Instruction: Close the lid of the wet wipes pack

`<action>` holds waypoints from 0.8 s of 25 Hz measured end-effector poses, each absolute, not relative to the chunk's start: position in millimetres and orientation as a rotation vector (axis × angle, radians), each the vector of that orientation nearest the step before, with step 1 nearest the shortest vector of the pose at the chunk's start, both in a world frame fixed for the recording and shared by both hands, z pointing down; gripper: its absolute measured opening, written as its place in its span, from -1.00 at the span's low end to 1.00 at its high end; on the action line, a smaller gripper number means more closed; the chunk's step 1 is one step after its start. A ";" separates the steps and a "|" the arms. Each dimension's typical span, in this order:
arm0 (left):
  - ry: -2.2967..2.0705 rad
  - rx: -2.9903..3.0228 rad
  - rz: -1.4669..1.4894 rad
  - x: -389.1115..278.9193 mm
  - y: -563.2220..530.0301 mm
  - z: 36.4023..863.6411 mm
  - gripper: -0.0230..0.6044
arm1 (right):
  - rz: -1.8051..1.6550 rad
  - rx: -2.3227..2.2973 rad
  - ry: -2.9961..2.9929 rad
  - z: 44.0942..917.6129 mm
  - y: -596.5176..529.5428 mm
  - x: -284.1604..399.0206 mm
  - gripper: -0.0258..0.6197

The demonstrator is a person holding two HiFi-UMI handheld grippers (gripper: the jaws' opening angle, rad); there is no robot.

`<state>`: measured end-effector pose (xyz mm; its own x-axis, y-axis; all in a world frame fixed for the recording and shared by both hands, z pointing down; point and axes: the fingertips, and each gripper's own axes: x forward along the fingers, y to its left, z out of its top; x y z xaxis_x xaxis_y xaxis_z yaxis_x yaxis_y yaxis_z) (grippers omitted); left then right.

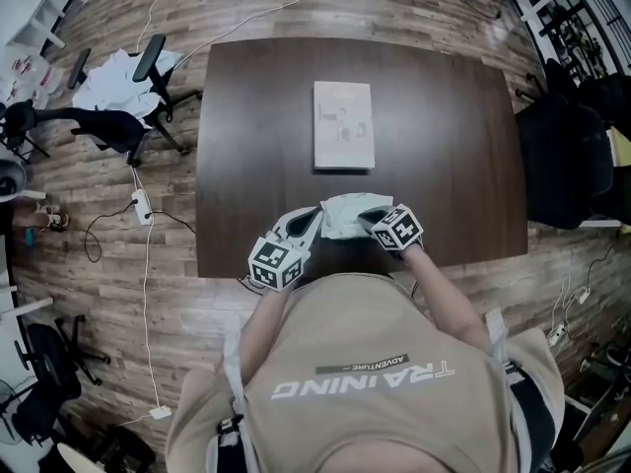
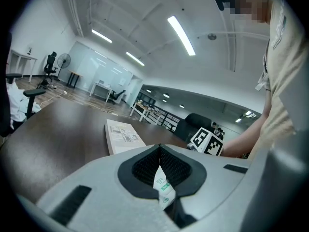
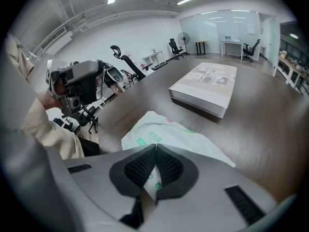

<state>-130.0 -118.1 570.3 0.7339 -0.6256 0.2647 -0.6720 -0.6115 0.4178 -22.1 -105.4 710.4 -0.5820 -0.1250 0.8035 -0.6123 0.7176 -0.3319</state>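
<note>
A white wet wipes pack [image 1: 347, 214] with green print lies near the table's front edge, held from both sides. My left gripper [image 1: 314, 221] is shut on the pack's left end; a thin strip of the pack [image 2: 163, 185] shows pinched between the dark pads. My right gripper [image 1: 369, 219] is shut on the right end, and most of the pack [image 3: 164, 132] stretches out ahead of its jaws. The lid is not visible from any view.
A closed white book [image 1: 343, 124] lies flat at the middle of the dark brown table [image 1: 444, 146]. Office chairs [image 1: 148, 77] stand on the wooden floor to the left, a dark chair [image 1: 567, 161] to the right.
</note>
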 end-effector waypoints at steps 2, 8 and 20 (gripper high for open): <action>-0.957 2.446 0.122 -130.3 -118.4 572.4 -0.90 | 0.759 0.586 -2.109 709.7 -106.6 -22.5 -0.88; -0.866 2.458 0.131 -125.2 -117.1 587.6 -0.90 | 0.872 0.711 -2.147 706.5 -110.9 -17.5 -0.88; -1.010 2.490 0.050 -134.5 -141.0 534.0 -0.90 | 0.595 0.725 -2.288 642.8 -115.7 -23.7 -0.88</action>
<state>-134.5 -141.0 534.0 0.7313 -0.6530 0.1971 -0.6691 -0.6307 0.3930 -23.7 -115.7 642.8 -0.6310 -0.3344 0.7000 -0.6332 0.7433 -0.2158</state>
